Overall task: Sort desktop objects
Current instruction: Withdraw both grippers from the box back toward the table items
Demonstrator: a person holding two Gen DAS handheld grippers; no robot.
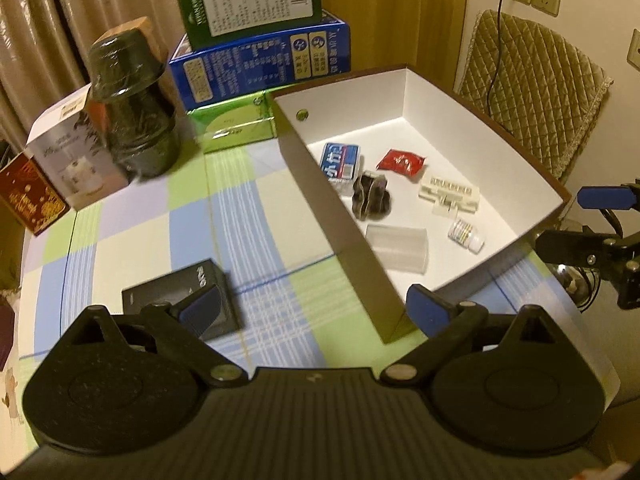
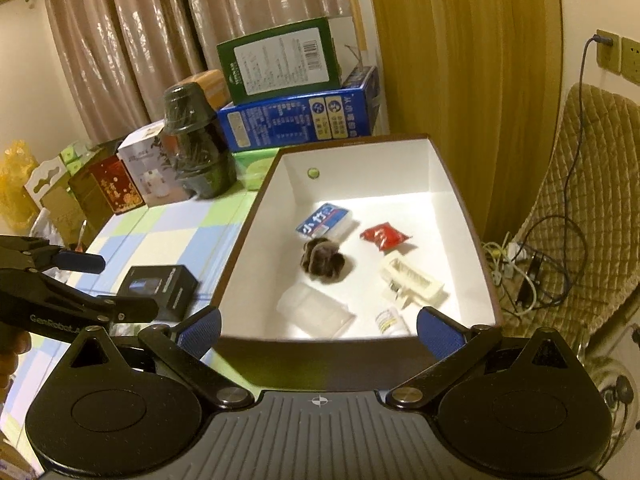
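Currently both grippers are held wide apart and empty. The left gripper is hovered over the checked tablecloth, its left finger over a small black box that lies on the cloth near the front edge, just beside the white-lined sorting box. The right gripper is held at the near wall of that box. Inside the box are seen: a blue-white packet toward the back, a red sachet, a dark fuzzy item mid-floor, a white plastic piece, a clear case and a small vial by the near wall. Cartons and a dark wrapped jar are stacked along the table's back edge.
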